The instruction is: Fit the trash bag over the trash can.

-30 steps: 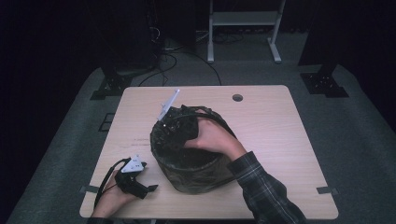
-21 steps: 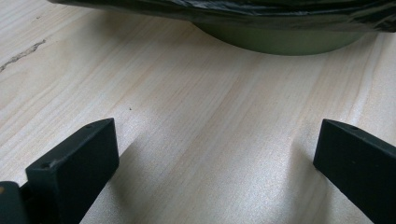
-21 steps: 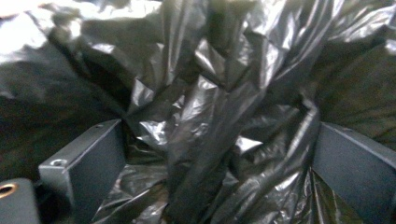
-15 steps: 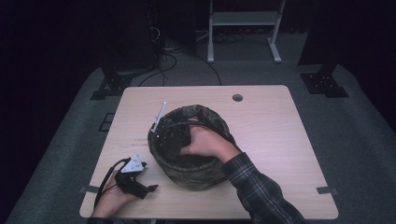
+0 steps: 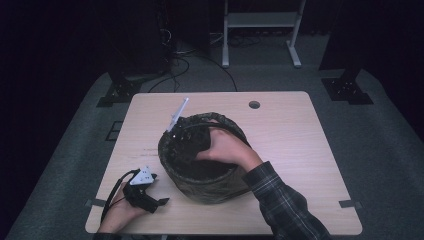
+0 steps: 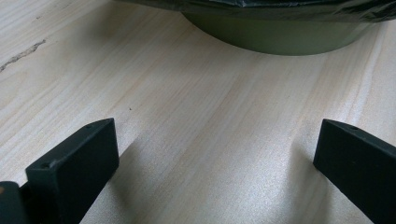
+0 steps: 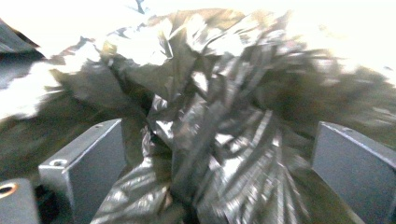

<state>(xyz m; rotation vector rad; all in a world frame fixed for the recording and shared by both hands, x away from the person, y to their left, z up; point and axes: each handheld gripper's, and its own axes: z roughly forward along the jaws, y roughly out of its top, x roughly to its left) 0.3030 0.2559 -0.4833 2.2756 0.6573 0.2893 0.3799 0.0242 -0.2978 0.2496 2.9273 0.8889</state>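
A round olive bin [image 5: 205, 187] lined with a crumpled black plastic bag [image 5: 192, 137] stands at the middle of the wooden table [image 5: 290, 135]. My right gripper [image 5: 184, 144] reaches down inside it, held by a hand in a plaid sleeve; its grey plate [image 5: 177, 115] sticks up over the far-left rim. In the right gripper view the jaws stand wide apart, open, with folds of the bag [image 7: 210, 140] between them. My left gripper [image 5: 161, 201] rests open on the table near the front-left corner. Between its jaws [image 6: 217, 154] lies bare wood, with the bin's base [image 6: 280, 39] just ahead.
A round cable hole [image 5: 254, 105] sits in the table near the far edge. Tape strips [image 5: 350, 204] mark the front corners. Beyond the table stand a white frame [image 5: 260, 30], dark stand bases [image 5: 120, 92] and floor cables [image 5: 200, 62].
The right hand has pressed the bag from a raised mound down into the bin, leaving a hollow inside the rim. The gripper's plate shifted slightly left. The left gripper has not moved.
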